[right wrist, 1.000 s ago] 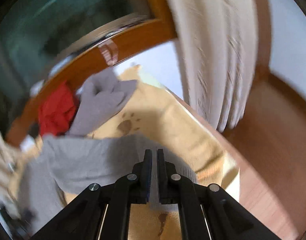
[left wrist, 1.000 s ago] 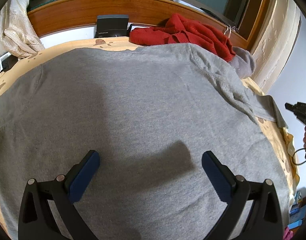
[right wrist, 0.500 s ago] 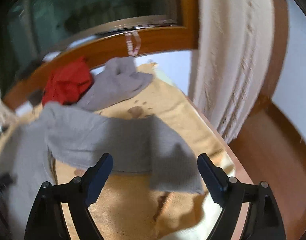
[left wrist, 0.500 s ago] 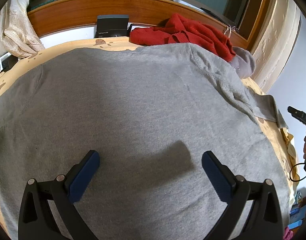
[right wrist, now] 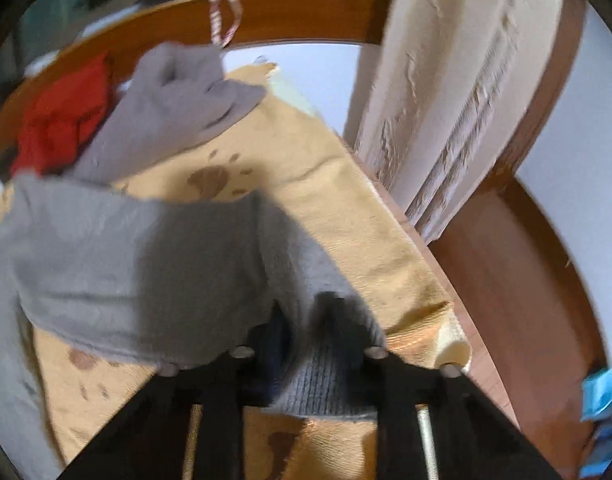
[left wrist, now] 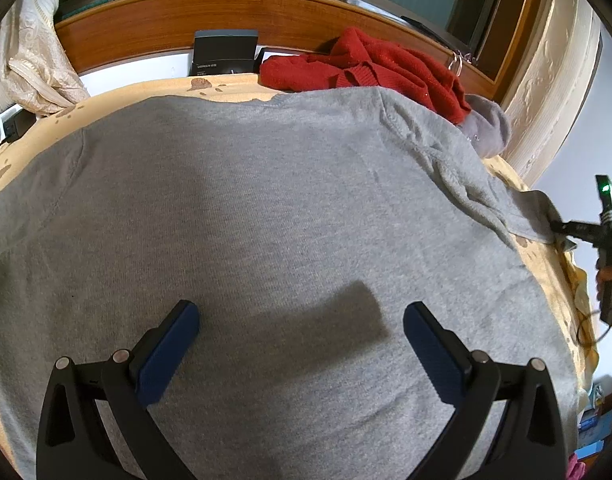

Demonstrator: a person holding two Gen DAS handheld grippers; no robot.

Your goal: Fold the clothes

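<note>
Softly ribbed grey knit sweater [left wrist: 266,208] on paw-print blanket [right wrist: 345,208].

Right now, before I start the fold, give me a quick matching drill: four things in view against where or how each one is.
1. grey sweater
2. red garment
3. left gripper
4. right gripper

A. bunched by the wooden headboard
B. open above the cloth
C. spread flat over the yellow blanket
D. closed on the sleeve cuff

Pairs: 1-C, 2-A, 3-B, 4-D
</note>
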